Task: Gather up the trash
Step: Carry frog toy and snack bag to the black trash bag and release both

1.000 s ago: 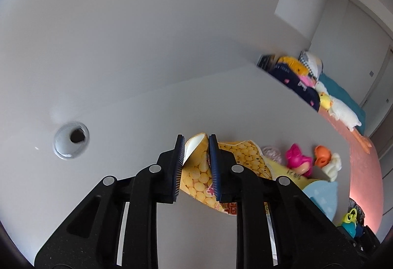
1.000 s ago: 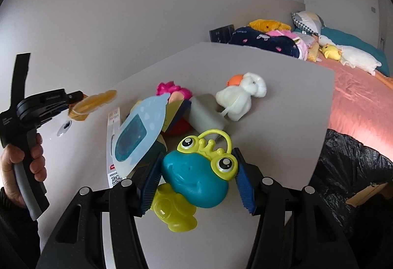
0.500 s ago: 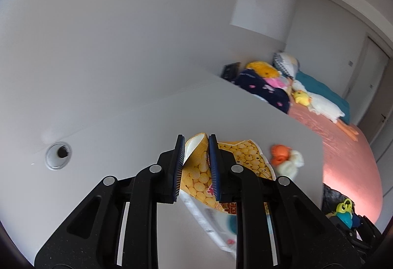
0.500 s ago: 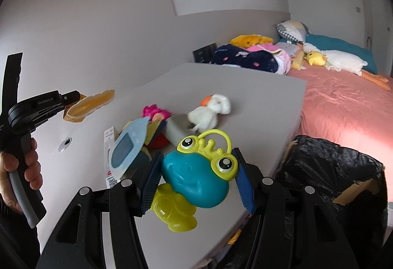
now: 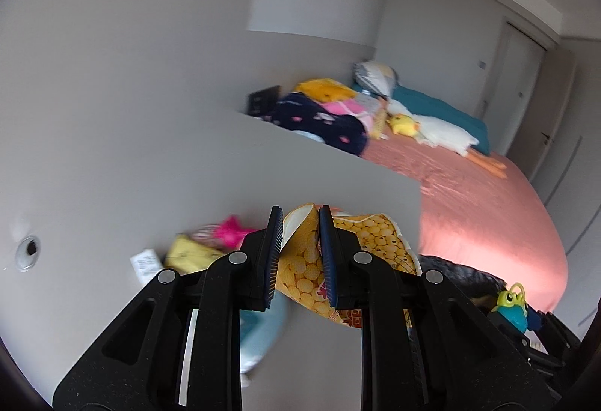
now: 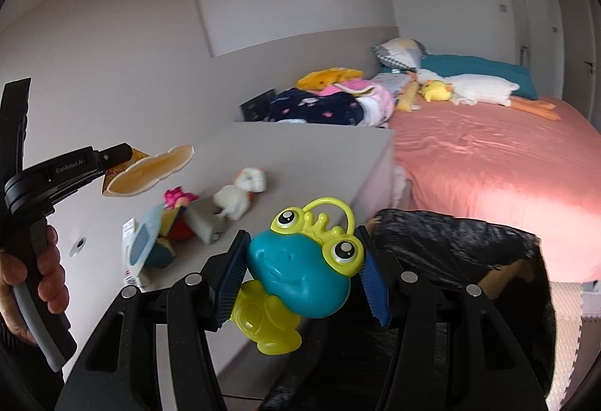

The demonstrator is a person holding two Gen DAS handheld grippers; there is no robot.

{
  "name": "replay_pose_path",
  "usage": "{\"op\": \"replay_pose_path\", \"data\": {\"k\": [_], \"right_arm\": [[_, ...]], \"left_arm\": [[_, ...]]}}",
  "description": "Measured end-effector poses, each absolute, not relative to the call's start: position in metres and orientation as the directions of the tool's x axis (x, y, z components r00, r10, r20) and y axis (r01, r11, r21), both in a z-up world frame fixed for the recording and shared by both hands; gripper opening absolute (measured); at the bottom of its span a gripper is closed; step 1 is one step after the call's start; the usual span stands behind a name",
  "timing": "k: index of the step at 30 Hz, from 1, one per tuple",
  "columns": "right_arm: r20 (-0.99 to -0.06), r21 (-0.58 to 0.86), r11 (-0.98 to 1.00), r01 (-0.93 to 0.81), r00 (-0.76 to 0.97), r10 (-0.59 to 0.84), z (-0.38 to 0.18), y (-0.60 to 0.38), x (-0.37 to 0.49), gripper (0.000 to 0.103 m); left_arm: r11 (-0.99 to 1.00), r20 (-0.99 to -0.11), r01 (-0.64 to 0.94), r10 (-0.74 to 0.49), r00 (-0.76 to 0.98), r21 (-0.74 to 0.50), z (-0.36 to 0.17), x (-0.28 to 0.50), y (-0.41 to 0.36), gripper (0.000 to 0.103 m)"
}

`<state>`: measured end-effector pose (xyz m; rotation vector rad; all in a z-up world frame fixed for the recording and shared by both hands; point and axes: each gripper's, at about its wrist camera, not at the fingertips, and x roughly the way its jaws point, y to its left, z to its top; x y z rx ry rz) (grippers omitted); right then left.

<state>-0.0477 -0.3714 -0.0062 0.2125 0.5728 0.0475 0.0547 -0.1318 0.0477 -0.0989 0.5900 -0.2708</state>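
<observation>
A bedroom in a home is shown. A wide bed covered with a salmon-pink sheet (image 6: 488, 163) is seen at the right of the frame, with a teal pillow (image 6: 477, 67) and a long white plush goose (image 6: 480, 86) at its head. Folded patterned clothing (image 6: 330, 103) is piled at upper centre. Small plush and plastic toys (image 6: 240, 195) are scattered on a plain grey tabletop (image 6: 300, 155). Pale walls and a closed door (image 5: 526, 95) are visible at the right.

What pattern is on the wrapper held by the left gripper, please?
Yellow corn kernels on the wrapper; clearest in the left wrist view.
</observation>
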Motion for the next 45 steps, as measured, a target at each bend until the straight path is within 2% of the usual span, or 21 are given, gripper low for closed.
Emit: {"op": "replay_pose_path", "data": {"k": [15, 20, 21, 22, 23, 26, 33, 45], "right_arm": [[-0.524, 0.226, 0.95, 0.214, 0.849, -0.066, -0.002, -0.454, -0.078, 0.058], [-0.527, 0.227, 0.937, 0.265, 0.842, -0.111, 0.001, -0.479, -0.084, 0.059], [-0.527, 0.231, 0.934, 0.274, 0.842, -0.117, 0.001, -0.484, -0.085, 0.074], [-0.519, 0.239, 0.924, 0.297, 0.844, -0.137, 0.001, -0.489, -0.086, 0.088], [-0.504, 0.248, 0.915, 0.317, 0.849, -0.158, 0.002, -0.494, -0.09, 0.089], [-0.489, 0.271, 0.897, 0.349, 0.852, -0.184, 0.004, -0.508, -0.095, 0.089], [-0.491, 0.282, 0.883, 0.376, 0.847, -0.204, 0.003, -0.52, -0.095, 0.089], [-0.509, 0.272, 0.907, 0.32, 0.848, -0.146, -0.003, -0.495, -0.081, 0.089]], "left_arm": [[0.883, -0.574, 0.448, -0.441, 0.69, -0.14, 0.033, 0.049, -0.243, 0.019], [0.824, -0.625, 0.551, -0.498, 0.601, -0.127, 0.019, 0.044, -0.279, 0.022], [0.802, -0.649, 0.585, -0.51, 0.565, -0.121, 0.013, 0.043, -0.288, 0.033], [0.797, -0.667, 0.595, -0.499, 0.553, -0.102, 0.007, 0.04, -0.296, 0.082], [0.798, -0.67, 0.598, -0.483, 0.564, -0.072, 0.002, 0.036, -0.303, 0.098], [0.79, -0.665, 0.613, -0.463, 0.587, -0.008, -0.008, 0.027, -0.31, 0.097], [0.796, -0.673, 0.606, -0.455, 0.583, -0.013, -0.011, 0.029, -0.305, 0.097], [0.847, -0.666, 0.532, -0.397, 0.632, 0.001, -0.01, 0.034, -0.27, 0.097]]}}
